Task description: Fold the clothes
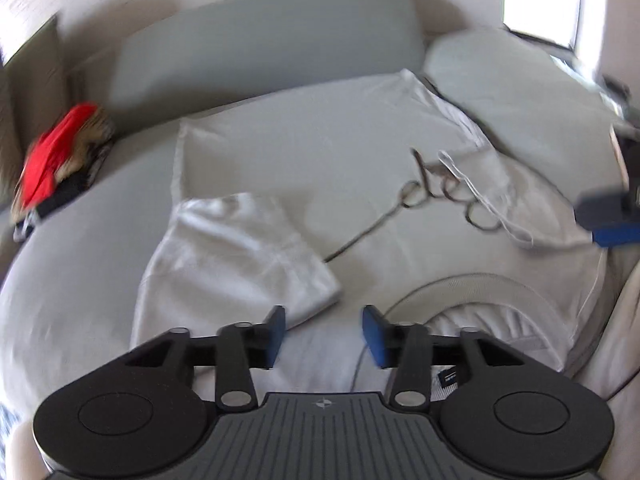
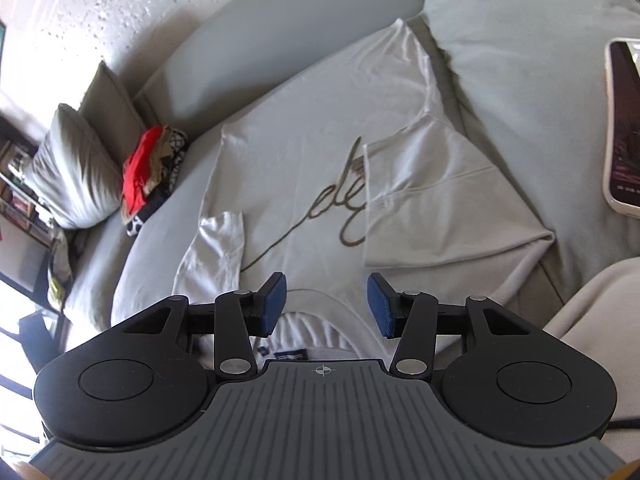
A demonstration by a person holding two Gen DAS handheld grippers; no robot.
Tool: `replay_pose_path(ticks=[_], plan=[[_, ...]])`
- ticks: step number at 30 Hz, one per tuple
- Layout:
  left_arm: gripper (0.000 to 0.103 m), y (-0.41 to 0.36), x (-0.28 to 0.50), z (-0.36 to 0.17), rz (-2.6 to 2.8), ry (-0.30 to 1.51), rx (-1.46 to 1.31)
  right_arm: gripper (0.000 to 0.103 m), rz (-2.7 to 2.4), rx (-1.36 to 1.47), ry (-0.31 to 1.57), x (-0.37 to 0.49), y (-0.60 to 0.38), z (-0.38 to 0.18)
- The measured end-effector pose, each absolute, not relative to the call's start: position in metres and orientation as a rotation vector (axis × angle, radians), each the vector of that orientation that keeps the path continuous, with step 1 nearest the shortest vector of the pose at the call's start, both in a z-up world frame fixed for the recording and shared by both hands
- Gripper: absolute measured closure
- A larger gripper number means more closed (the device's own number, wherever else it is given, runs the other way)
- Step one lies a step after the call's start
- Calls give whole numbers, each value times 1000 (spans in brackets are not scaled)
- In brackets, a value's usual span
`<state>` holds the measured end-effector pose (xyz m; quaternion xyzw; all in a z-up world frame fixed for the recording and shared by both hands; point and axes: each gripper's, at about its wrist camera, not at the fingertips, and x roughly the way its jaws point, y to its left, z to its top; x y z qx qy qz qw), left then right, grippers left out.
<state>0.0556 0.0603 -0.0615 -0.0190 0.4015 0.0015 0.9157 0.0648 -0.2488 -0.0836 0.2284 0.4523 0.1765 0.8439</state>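
A white T-shirt [image 1: 320,152] with dark script lettering lies flat, front up, on a grey sofa seat; it also shows in the right wrist view [image 2: 288,168]. Both sleeves are folded inward over the chest: the left sleeve [image 1: 236,256] [image 2: 216,248] and the right sleeve [image 2: 440,200] [image 1: 480,176]. The collar [image 1: 460,292] [image 2: 316,320] lies near me. My left gripper [image 1: 323,334] is open and empty just above the collar area. My right gripper [image 2: 326,306] is open and empty above the collar. Its blue pads [image 1: 612,220] show at the right edge of the left wrist view.
A pile of red, tan and dark clothes [image 1: 52,160] [image 2: 152,168] sits at the seat's left end. Grey back cushions [image 1: 272,40] [image 2: 280,28] stand behind. A loose pillow [image 2: 68,168] leans at the left. A phone [image 2: 624,128] lies on the right cushion.
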Motion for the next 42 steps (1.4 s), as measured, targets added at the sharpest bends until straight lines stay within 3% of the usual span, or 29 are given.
replay_pose_path(ticks=[5,7,9,12,15,21,28,34,42], plan=[[56,116,39,-45,145,800,-268,53,355,491,952,66,-251,-89],[62,143,37,-43,225,784,-351,55,332,478,955,68,-250,-91],[76,158,42,-42,273,771,-388,64,310,461,959,70,-249,-94],[90,158,53,-45,247,760,-393,64,279,423,961,74,-248,-100],[92,142,63,-51,175,770,-345,65,239,373,948,81,-247,-105],[92,123,74,-80,236,929,-197,65,168,259,864,101,-251,-109],[92,127,71,-81,261,992,-143,65,83,197,1000,112,-262,-136],[91,121,60,-51,185,956,-159,68,101,241,989,115,-279,-105],[87,120,133,-55,127,955,-211,69,114,333,1013,179,-270,-114]])
